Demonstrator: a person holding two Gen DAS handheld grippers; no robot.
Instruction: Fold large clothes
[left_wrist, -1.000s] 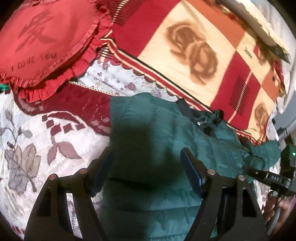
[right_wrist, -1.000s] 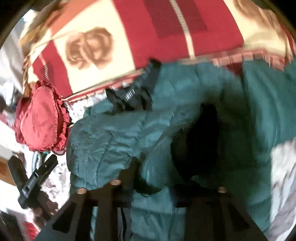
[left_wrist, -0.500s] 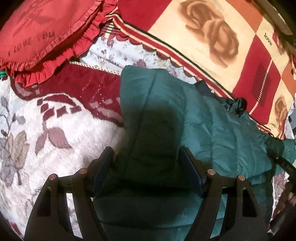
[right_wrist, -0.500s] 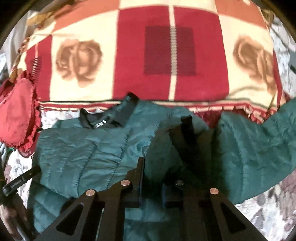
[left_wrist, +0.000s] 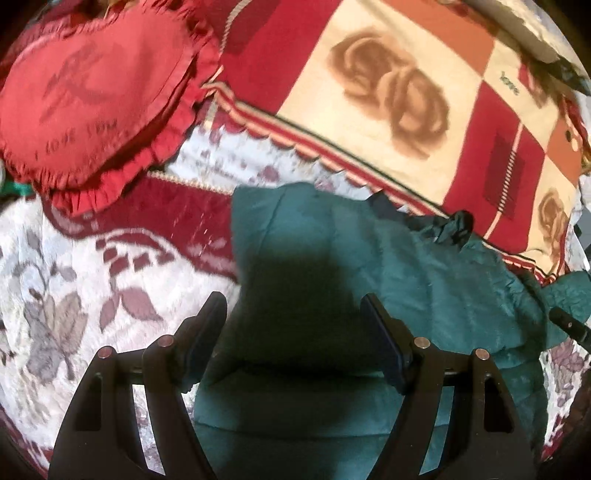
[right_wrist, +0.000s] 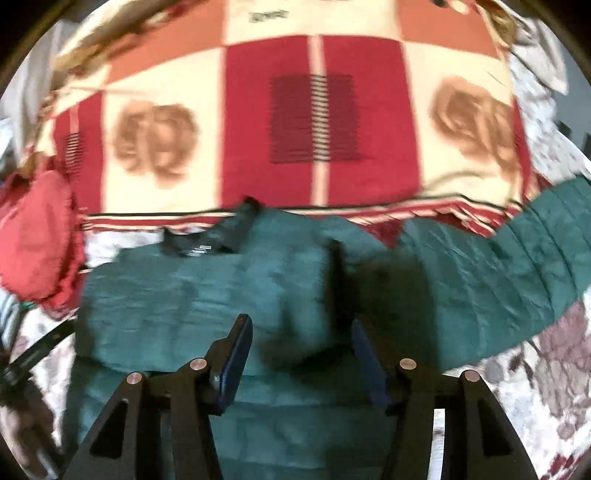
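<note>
A dark green quilted jacket (left_wrist: 424, 280) lies spread on the bed, its black collar (right_wrist: 218, 236) toward the checked blanket. In the right wrist view one sleeve (right_wrist: 498, 266) stretches out to the right. My left gripper (left_wrist: 293, 314) hovers open over the jacket's left edge, nothing between its fingers. My right gripper (right_wrist: 301, 338) hangs over the jacket's middle with its jaws opening; a bulge of green fabric rises between them and the pads do not press on it.
A red, cream and orange rose-patterned blanket (right_wrist: 317, 118) covers the far side of the bed. A red frilled heart cushion (left_wrist: 85, 96) lies at the left. The pale floral bedspread (left_wrist: 55, 295) shows around the jacket. The other gripper's black tip (left_wrist: 569, 326) shows at the right edge.
My right gripper was shut on a fold of the jacket and has opened, letting the fabric drop onto the jacket's body. The left gripper drifted a little over the jacket, still open.
</note>
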